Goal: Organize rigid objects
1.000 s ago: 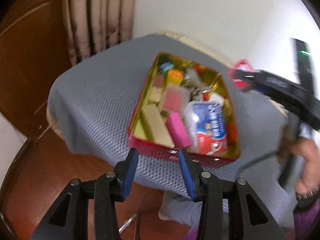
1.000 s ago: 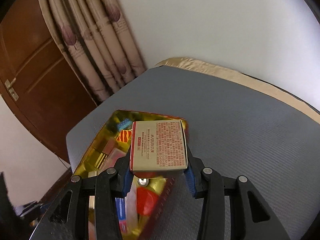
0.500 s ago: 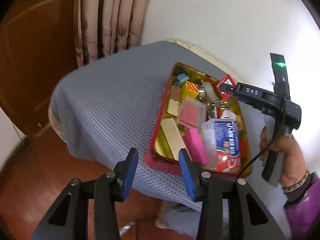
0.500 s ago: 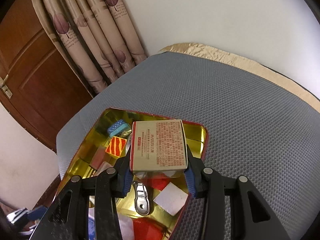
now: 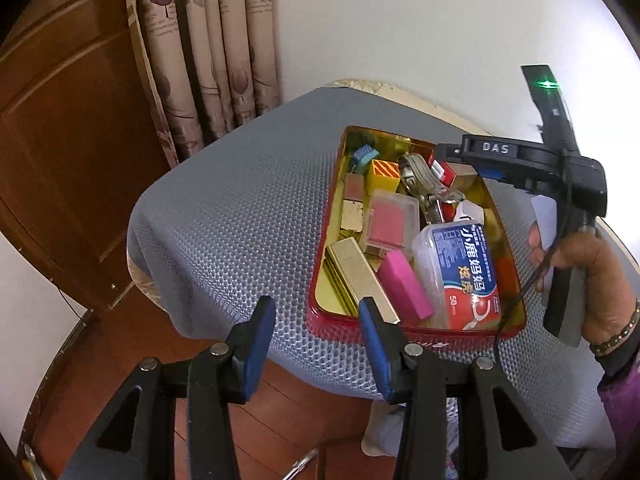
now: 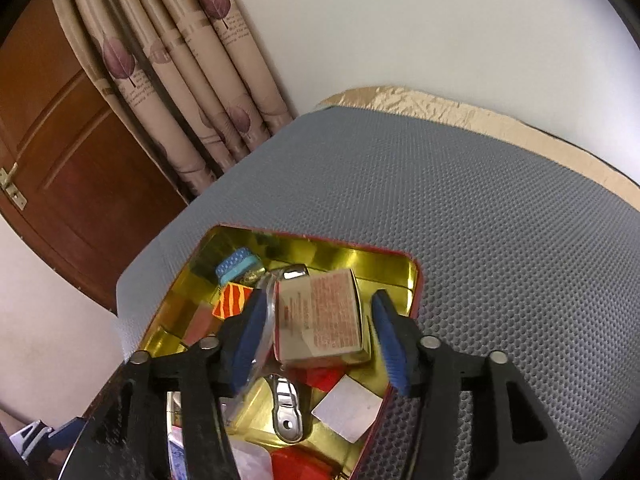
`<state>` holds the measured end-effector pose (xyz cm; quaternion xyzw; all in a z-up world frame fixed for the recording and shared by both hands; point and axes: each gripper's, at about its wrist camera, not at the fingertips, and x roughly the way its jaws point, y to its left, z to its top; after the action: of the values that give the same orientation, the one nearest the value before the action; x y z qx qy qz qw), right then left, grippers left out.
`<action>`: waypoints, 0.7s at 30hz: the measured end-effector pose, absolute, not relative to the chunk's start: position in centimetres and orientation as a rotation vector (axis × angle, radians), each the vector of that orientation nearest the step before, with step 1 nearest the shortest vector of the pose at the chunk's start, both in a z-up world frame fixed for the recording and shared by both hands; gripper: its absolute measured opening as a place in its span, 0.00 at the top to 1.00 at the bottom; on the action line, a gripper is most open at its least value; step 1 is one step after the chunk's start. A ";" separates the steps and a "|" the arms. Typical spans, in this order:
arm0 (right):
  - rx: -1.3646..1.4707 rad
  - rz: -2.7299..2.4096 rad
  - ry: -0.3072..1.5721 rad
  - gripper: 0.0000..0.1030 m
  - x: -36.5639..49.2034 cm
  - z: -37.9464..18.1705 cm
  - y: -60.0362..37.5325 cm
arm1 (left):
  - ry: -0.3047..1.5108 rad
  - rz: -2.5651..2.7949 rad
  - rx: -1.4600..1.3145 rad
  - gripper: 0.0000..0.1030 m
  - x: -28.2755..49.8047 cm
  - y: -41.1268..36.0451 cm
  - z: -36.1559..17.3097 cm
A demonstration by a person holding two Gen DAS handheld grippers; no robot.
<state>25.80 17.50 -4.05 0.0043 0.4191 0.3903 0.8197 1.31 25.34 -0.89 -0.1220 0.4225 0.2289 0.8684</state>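
Note:
A red tin with a gold inside (image 5: 412, 330) (image 6: 384, 258) sits on a grey mat and holds several small objects. My right gripper (image 6: 320, 336) is open above the tin's far corner. A tan box with red print (image 6: 320, 318) is loose between its fingers, blurred and tilted, resting in the tin. In the left wrist view the right gripper (image 5: 456, 160) hovers over the same corner. My left gripper (image 5: 316, 338) is open and empty at the tin's near edge.
The tin holds a dental floss pack (image 5: 460, 272), a pink block (image 5: 404, 290), a gold box (image 5: 360, 276), a metal clip (image 6: 286, 408) and a striped orange block (image 6: 232, 300). A grey mat (image 6: 480, 220) covers the round table. Curtains (image 6: 180, 68) and a wooden door (image 6: 52, 148) stand behind.
My right gripper opened and let go of the tan box, which dropped into the tin's far corner. My left gripper shifted so the tin sits more to its right.

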 end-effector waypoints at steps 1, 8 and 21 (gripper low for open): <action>0.015 0.830 0.888 0.46 25.7 -3.8 17.4 | 0.878 0.473 -0.264 0.57 1.2 25.4 -0.8; -0.008 0.793 0.665 0.46 20.5 -0.2 13.8 | 0.822 0.384 -0.265 0.57 0.9 24.7 0.0; -0.070 0.621 0.373 0.02 5.4 0.5 7.0 | 0.723 0.364 -0.170 0.57 0.3 21.6 1.4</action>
<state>5.40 6.97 0.45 -0.0345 0.1826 0.3035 0.9346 0.25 21.60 1.37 -0.0827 0.3511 0.1768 0.9158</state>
